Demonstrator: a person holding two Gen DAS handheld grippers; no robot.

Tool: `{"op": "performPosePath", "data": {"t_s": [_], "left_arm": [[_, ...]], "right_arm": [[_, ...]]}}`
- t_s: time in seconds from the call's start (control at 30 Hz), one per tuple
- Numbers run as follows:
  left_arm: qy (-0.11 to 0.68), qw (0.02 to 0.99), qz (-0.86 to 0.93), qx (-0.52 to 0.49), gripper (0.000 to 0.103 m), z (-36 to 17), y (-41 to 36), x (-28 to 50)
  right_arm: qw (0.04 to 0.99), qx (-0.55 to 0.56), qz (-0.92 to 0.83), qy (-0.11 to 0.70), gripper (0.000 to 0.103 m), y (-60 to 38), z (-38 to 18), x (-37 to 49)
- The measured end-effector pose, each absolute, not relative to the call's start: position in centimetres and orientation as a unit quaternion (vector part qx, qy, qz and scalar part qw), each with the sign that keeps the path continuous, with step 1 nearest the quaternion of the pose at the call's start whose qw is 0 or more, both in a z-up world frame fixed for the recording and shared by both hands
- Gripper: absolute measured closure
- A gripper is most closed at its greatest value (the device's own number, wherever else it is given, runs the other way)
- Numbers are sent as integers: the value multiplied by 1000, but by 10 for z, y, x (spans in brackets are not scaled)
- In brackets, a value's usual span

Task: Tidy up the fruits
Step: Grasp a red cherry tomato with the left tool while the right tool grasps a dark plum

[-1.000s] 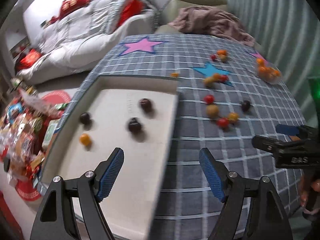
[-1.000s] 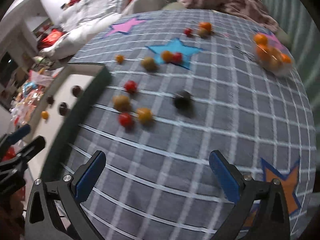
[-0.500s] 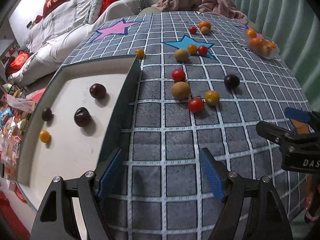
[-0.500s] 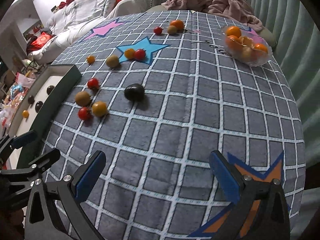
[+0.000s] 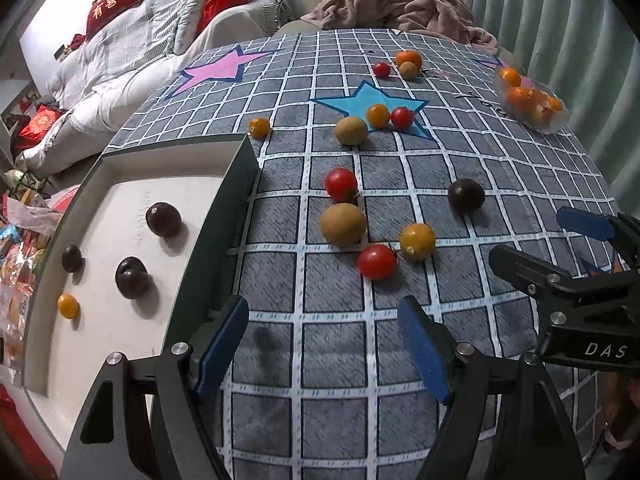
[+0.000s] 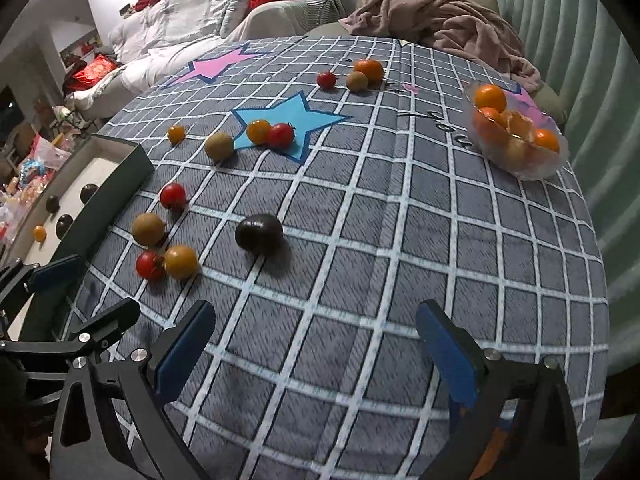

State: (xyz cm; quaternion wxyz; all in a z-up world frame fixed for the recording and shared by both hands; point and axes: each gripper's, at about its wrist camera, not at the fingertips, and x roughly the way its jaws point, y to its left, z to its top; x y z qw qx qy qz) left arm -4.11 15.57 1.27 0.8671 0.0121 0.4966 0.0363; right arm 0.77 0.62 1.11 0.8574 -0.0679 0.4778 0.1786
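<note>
While both grippers, left and right, hover with jaws open and empty, fruits lie scattered on the tabletop beside the tray. Likely a pickup approach: next, close on one, perhaps the dark plum.

You've got a grey tablecloth with a pale grid, plus a blue star at upper centre and a pink star at upper left. Your fruit is mixed: red tomatoes, a yellow-orange one, brownish-green kiwis and a dark purple plum. The tray at left is dark-rimmed with a white floor, and both grippers have blue pads.
</note>
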Motion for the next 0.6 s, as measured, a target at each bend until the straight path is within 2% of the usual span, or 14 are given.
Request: {"op": "performPosePath", "data": {"t_s": [0.1,0.17,0.2,0.23,0.5,0.6], "left_arm": [[498,866,32,14,25,10,155,-38],[498,867,23,13,27,8,152,-37],[498,867,18,16,34,8,150,-37],[500,866,15,20,36,6,147,-36],[493,870,9,21,37,6,137,-20],[490,871,11,20,40,6,135,-16]], "right_arm": [[855,-77,190,475,7,10,8,13],[853,-78,199,475,14,13,6,15],[853,-79,202,476,16,14,5,16],[854,-85,204,471,18,17,5,17],[853,-94,226,461,25,32,6,28],[854,-96,228,457,35,37,6,30]]}}
